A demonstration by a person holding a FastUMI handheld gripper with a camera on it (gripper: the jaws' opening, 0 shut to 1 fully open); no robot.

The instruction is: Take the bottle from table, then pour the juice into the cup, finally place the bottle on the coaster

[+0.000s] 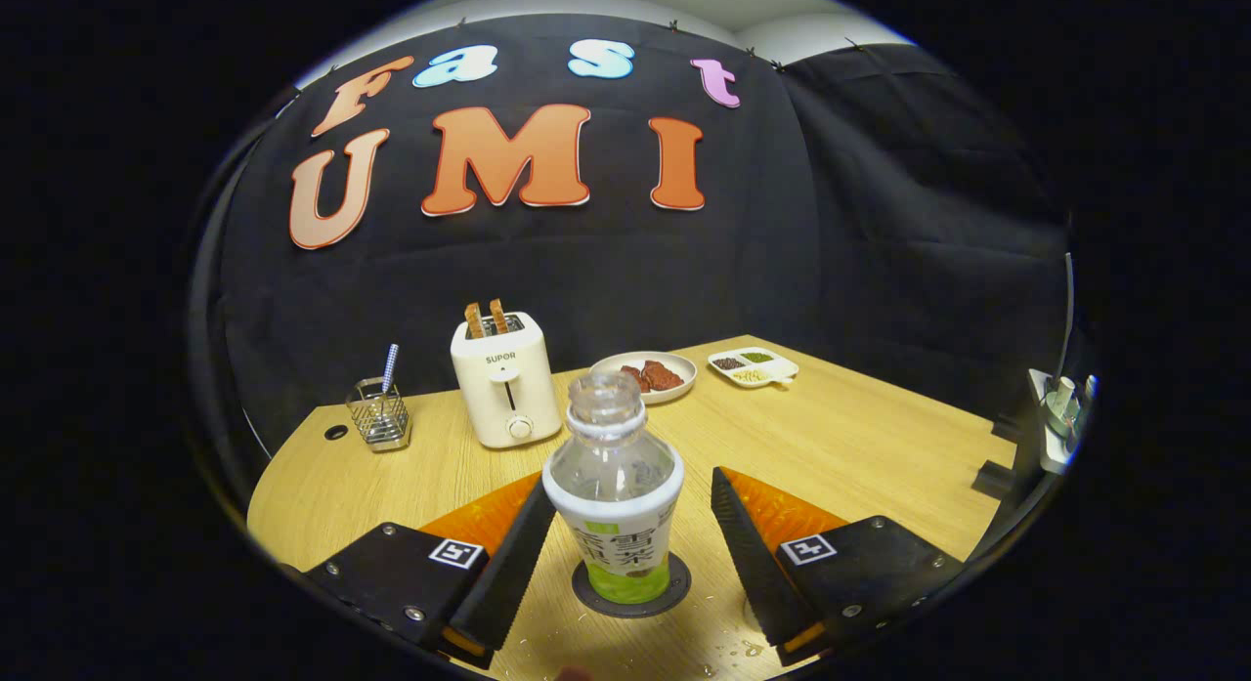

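The bottle [614,495] is standing upright on the dark round coaster [631,591], uncapped, with a little green liquid showing at its base. The gripper [631,534] is sitting spread open around the bottle: one finger is lying just to the bottle's left, close to its label, and the other is standing clearly apart on its right, so neither is pressing on it. The bottle is sitting between the fingers, nearer the left one.

Beyond the bottle, on the wooden table [860,446], a cream toaster [505,380] with two slices of toast is standing behind and slightly left of it. Farther left of the bottle, a wire holder [378,413] is carrying a striped straw. Behind the bottle and a little right, a plate [648,375] of reddish food is resting, and farther right a divided dish [753,366] is lying. A few small droplets are lying on the table in front of the bottle, near the right finger. Nothing is standing between the fingers and the bottle.
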